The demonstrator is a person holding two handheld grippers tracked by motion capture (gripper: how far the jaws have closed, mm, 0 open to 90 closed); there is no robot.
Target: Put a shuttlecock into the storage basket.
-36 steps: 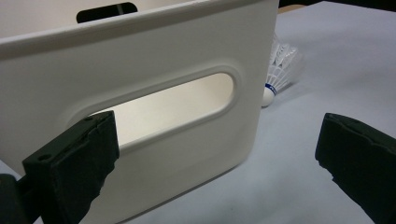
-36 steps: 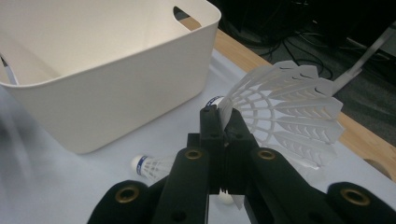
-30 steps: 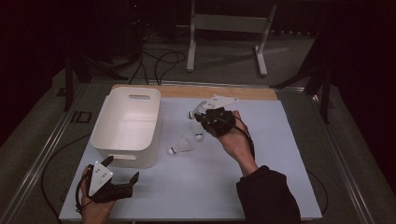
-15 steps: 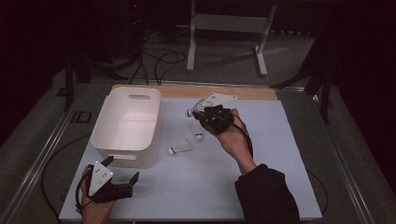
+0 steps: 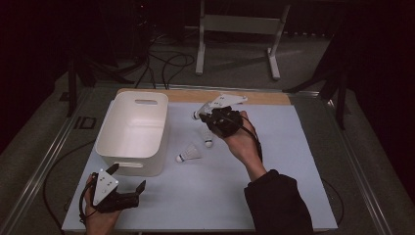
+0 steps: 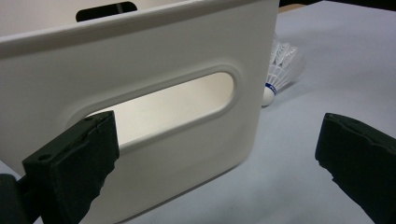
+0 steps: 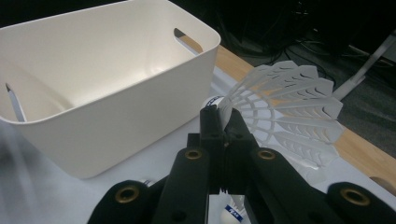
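Left tool [image 6: 219, 168] facing the white bin [image 6: 154, 60] at close range

Its two black jaws stand wide apart with nothing between them, one low at the left before the bin's near wall, the other at the right over the pale table [image 6: 336, 51]. The wall has a long oval handle slot. A white shuttlecock [image 6: 279, 70] lies on the table just beside the bin's right corner, partly hidden behind it.

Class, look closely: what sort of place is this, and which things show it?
Probably a dim lab or workshop: a work table with a pale mat, cables across the floor, and a metal stand behind.
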